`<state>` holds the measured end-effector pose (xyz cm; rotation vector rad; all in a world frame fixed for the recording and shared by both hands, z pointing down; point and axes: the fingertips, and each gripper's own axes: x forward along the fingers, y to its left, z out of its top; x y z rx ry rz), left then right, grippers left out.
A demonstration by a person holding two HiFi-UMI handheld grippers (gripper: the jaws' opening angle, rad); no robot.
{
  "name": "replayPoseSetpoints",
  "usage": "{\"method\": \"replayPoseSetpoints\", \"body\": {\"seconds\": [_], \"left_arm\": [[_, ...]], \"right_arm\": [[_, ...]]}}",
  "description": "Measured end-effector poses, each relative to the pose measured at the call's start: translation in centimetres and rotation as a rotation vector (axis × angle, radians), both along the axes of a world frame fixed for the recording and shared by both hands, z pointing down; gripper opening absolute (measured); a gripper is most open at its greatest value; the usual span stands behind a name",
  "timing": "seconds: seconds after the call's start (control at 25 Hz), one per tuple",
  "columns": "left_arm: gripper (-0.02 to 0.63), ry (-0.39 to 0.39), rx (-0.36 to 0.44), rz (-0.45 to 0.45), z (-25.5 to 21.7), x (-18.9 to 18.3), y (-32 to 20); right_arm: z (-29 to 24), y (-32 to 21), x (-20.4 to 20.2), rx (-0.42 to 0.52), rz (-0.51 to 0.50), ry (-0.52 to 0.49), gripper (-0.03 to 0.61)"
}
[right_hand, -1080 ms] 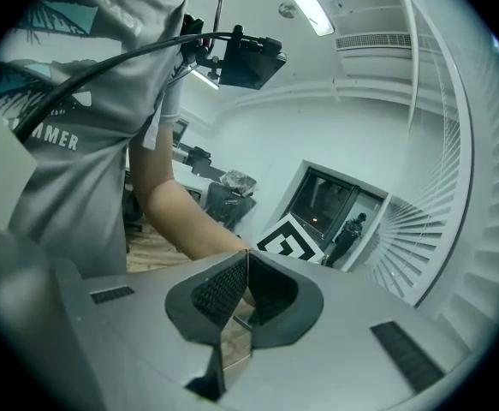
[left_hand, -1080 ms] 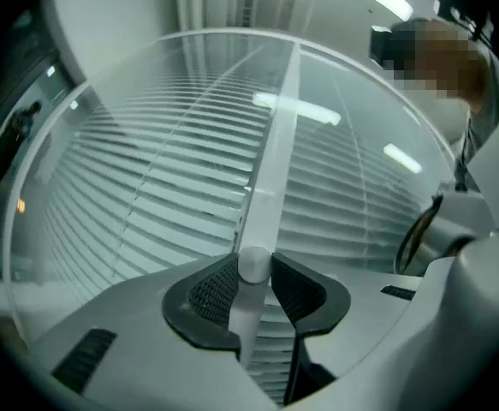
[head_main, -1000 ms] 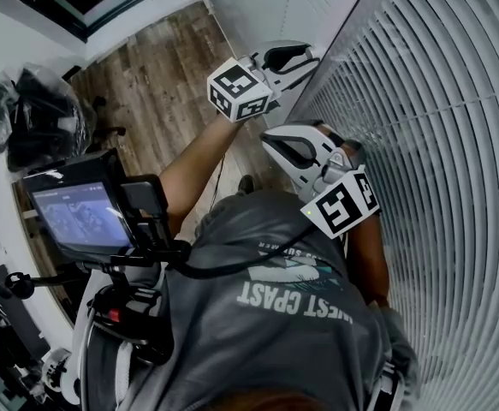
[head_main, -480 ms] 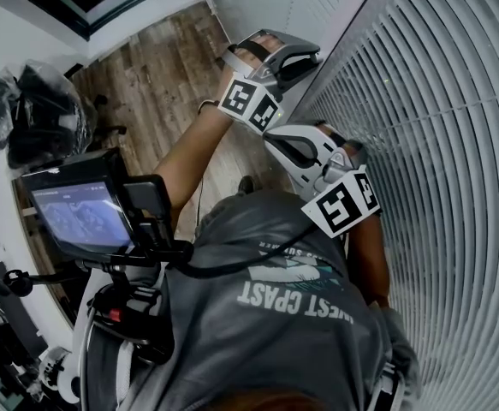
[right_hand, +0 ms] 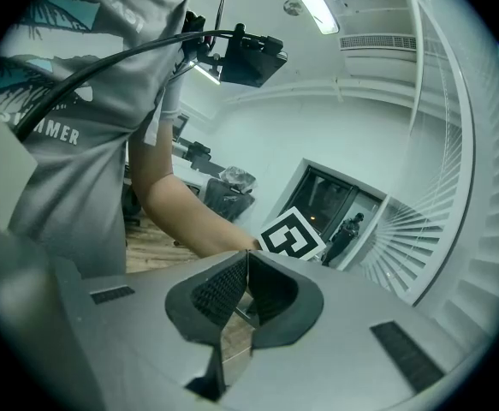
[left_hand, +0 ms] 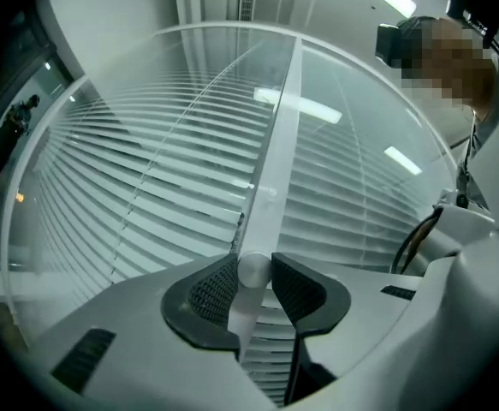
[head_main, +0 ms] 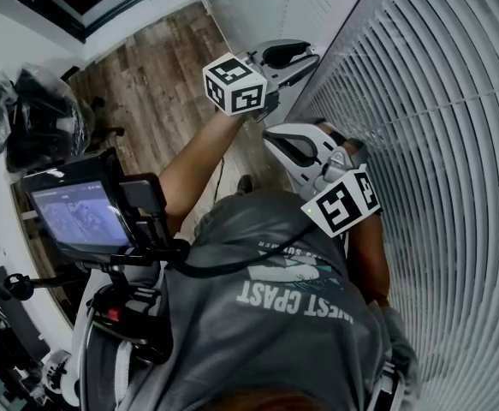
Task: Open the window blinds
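Brown wood-plank flooring (head_main: 159, 92) runs up to the white horizontal-slat window blinds (head_main: 437, 144) that fill the right of the head view, where the person stands close against them with both arms raised. The left hand-held gripper (head_main: 305, 56) is up at the edge of the blinds, and its black-and-white marker cube (head_main: 234, 84) faces upward again. Half a second ago the cube had swung down and sideways, and a second ago it sat much as it does now, so the wrist has rolled one way and back while the hand barely shifted. The right hand-held gripper (head_main: 270, 137) has kept its place just below. The left gripper view shows why: a pale translucent plastic tilt wand (left_hand: 270, 178) hangs in front of the slats, and its rounded lower end sits between the two dark ribbed pads, which touch it on both sides. The jaws have just eased open a little, yet the wand is still caught between them. That reads as a twist of the wand followed by a reset of the wrist for another turn. Since the slats still look tilted nearly shut, the blinds seem far from open. In the right gripper view that gripper's jaws are closed tip to tip on nothing, pointed away from the blinds toward the room.
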<state>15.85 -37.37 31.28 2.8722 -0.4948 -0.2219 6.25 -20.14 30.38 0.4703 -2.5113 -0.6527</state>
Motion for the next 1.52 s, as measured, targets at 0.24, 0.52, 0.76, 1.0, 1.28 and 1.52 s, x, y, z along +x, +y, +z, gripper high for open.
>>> {"method": "replayPoseSetpoints", "body": {"seconds": [0.24,0.52,0.76,1.0,1.28,1.52], "left_arm": [[0.126,-0.149,0.159,-0.033,0.0,0.4,0.2],[0.124,-0.785,0.967,-0.116,1.1,1.4,1.0],[0.126,-0.761,1.043,-0.144,1.3,1.4,1.1],[0.156,-0.126,0.246,-0.041,-0.1,0.0,0.0],[0.129,0.085,-0.083,0.024,0.6,0.0,-0.4],[0.124,-0.146,0.171,-0.036,0.4,0.3,-0.1]], "right_arm": [[0.0,-0.2,0.1,0.010,0.009,0.005,0.005],[1.3,0.2,0.1,-0.001,-0.014,0.064,0.003],[1.6,0.5,-0.1,-0.019,-0.008,0.057,0.004],[1.2,0.4,0.3,-0.014,0.011,0.045,0.005],[1.6,0.3,0.2,-0.023,0.013,0.044,0.005],[1.5,0.3,0.2,-0.020,0.013,0.043,0.005]]}}
